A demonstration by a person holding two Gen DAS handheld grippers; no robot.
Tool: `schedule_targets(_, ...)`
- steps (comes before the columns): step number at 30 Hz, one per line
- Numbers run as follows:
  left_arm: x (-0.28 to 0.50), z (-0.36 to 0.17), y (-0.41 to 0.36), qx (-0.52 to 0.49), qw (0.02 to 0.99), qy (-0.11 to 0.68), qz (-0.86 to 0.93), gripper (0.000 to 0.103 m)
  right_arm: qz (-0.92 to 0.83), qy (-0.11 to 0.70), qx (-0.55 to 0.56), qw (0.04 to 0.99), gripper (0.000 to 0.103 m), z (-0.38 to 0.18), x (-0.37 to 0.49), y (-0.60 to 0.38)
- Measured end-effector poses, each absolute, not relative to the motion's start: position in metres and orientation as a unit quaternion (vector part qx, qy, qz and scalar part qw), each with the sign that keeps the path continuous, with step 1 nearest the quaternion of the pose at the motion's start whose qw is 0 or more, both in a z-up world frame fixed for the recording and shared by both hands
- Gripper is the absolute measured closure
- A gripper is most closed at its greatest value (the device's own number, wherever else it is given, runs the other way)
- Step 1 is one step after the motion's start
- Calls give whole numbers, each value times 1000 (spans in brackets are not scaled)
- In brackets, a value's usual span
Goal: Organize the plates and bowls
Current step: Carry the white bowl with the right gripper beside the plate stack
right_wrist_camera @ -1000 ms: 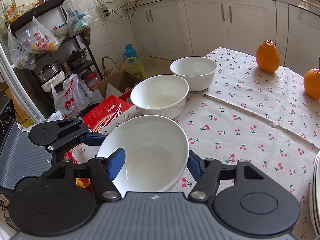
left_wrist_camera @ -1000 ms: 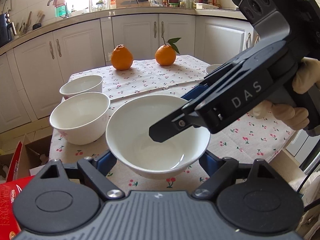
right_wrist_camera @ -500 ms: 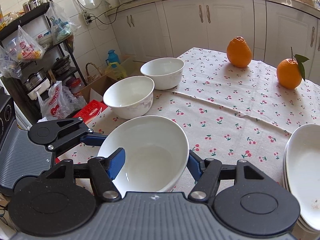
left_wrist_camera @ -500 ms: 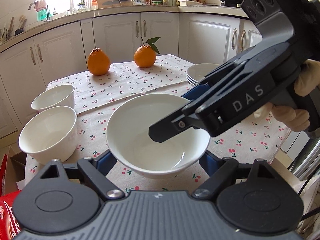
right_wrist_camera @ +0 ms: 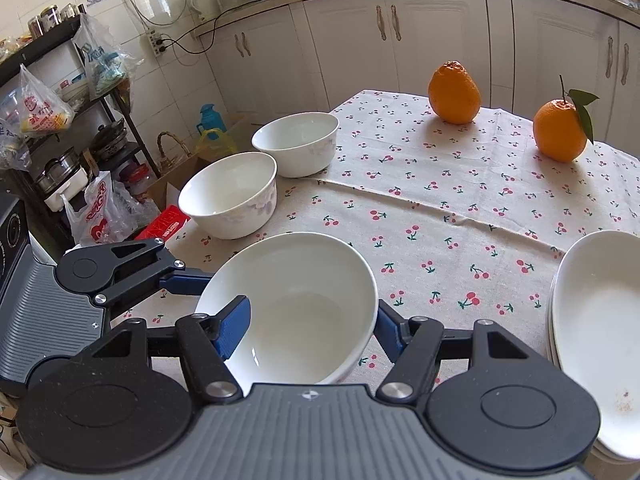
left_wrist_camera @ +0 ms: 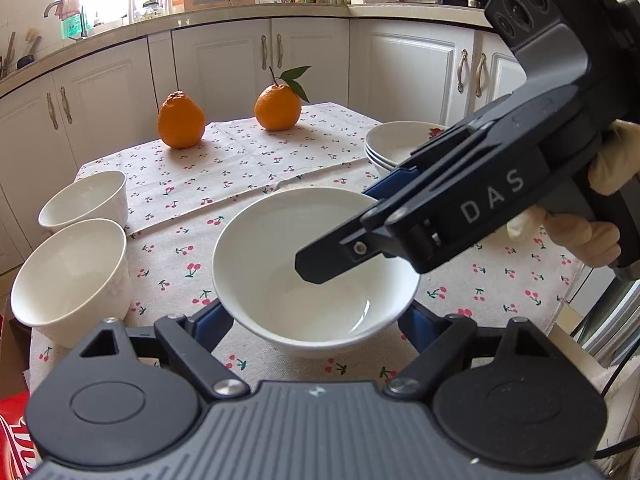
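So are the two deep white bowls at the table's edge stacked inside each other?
No, the two deep white bowls stand side by side on the cherry-print tablecloth.

The bowl (right_wrist_camera: 296,304) at six o'clock was plain glossy white. The two deeper bowls (right_wrist_camera: 228,200) at ten o'clock were white too, with a faint lilac floral print on their sides. The tablecloth (right_wrist_camera: 440,208) was cream, dotted with small red cherries on green stems. Both oranges (right_wrist_camera: 454,92) at one o'clock were bright orange, one carrying green leaves. The stacked plates (right_wrist_camera: 596,320) at three o'clock were white. The right gripper (right_wrist_camera: 308,328) was black with blue pads.
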State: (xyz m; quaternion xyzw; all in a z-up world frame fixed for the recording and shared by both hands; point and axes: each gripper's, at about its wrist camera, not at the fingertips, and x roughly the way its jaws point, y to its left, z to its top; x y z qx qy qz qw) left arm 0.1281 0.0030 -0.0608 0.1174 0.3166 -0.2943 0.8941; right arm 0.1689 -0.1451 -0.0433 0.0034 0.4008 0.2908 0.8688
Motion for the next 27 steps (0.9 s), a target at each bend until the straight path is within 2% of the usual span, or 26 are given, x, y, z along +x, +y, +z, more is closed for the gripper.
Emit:
schedule_targets(16,136,-68,-4,106,891,323,-302,15,275,407,9,871,30,-52,173,-153)
schedule_targets(19,134,-68,-5,111,893,318,-300,11,276,407,10,871,19,-52,173,-152)
schedule_targets(21,132,-67,-4,113,893,315,-300,8,276,398,7,875,5,-50,171,-152)
schedule_targets(22,131,-68,-4,113,893,316,-299,8,276,392,6,878,2,-48,170,-151)
schedule_targets(27,125,-66,4,104,895,320,-294,8,275,381,0,883,0,-41,169,-147)
